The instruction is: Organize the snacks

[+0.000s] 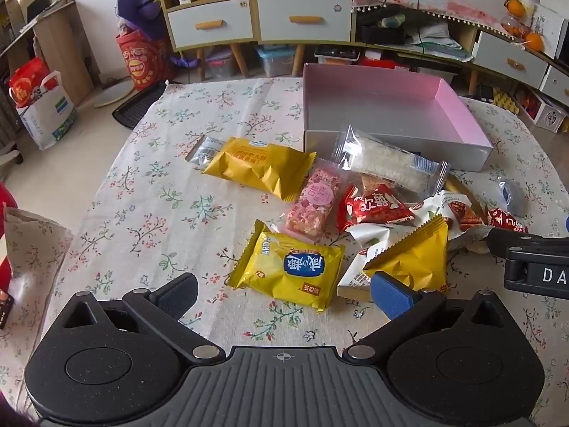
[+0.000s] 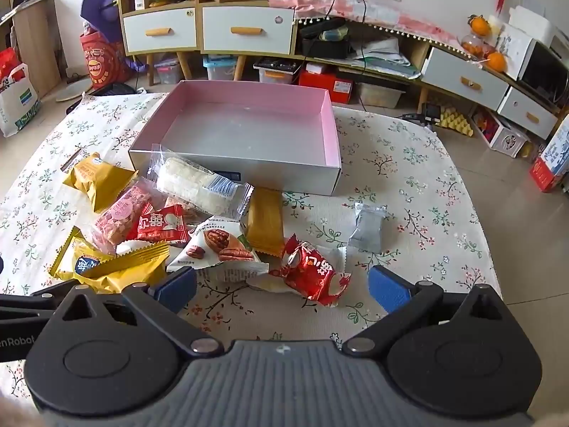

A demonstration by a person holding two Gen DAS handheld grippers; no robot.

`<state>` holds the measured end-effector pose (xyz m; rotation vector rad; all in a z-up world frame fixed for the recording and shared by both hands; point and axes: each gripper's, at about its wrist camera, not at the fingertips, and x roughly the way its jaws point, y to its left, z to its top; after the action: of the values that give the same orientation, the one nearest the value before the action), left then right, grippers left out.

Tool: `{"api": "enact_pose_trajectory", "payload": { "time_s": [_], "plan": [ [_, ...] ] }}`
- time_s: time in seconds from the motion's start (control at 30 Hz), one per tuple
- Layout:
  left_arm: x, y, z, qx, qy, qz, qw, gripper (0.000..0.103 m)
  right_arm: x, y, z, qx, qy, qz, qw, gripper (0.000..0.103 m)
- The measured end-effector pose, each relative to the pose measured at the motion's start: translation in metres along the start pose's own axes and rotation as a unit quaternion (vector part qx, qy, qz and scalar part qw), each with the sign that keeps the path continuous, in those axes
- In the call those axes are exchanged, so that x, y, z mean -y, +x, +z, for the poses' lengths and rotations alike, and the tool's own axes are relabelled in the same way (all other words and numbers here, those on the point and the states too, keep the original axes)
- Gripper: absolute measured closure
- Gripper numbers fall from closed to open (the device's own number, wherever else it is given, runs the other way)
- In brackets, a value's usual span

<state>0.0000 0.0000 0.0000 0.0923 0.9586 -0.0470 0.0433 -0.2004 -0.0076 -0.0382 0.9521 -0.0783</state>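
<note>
Pink-lined box [image 2: 330,135] sits ahead of both grippers, snacks [image 2: 227,245] heaped before it. Left gripper [image 1: 284,293] and right gripper [image 2: 282,286] hover released, seemingly holding nothing.

Snack pile [image 2: 199,227] crowds the box's [image 2: 330,135] front; tablecloth [image 2: 419,163] right lies bare.

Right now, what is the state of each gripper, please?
Left gripper: open, holding nothing.
Right gripper: open, holding nothing.
</note>
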Motion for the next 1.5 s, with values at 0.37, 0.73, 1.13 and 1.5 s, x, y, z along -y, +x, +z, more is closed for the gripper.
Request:
{"api": "enact_pose_trajectory", "payload": {
  "time_s": [0.37, 0.73, 1.13, 1.5],
  "plan": [
    [-0.0003, 0.0001, 0.0001, -0.001, -0.001, -0.001, 1.0, 0.0, -0.0009, -0.0001, -0.0002, -0.001, 0.0, 0.001, 1.0, 0.0],
    [-0.005, 0.0025, 0.0022, 0.0, -0.001, 0.0, 1.0, 0.0, -0.0015, -0.0002, -0.0005, -0.001, 0.0, 0.002, 1.0, 0.0],
    [-0.0054, 0.0026, 0.0022, 0.0, 0.0, -0.001, 1.0, 0.0, -0.0015, -0.0003, -0.0004, -0.002, 0.0, 0.002, 1.0, 0.0],
    [-0.0025, -0.0019, 0.0018, 0.002, 0.001, -0.001, 1.0, 0.0, -0.0066, 0.0001, -0.0035, -0.005, -0.005, 0.003, 1.0, 0.0]
  ]
}}
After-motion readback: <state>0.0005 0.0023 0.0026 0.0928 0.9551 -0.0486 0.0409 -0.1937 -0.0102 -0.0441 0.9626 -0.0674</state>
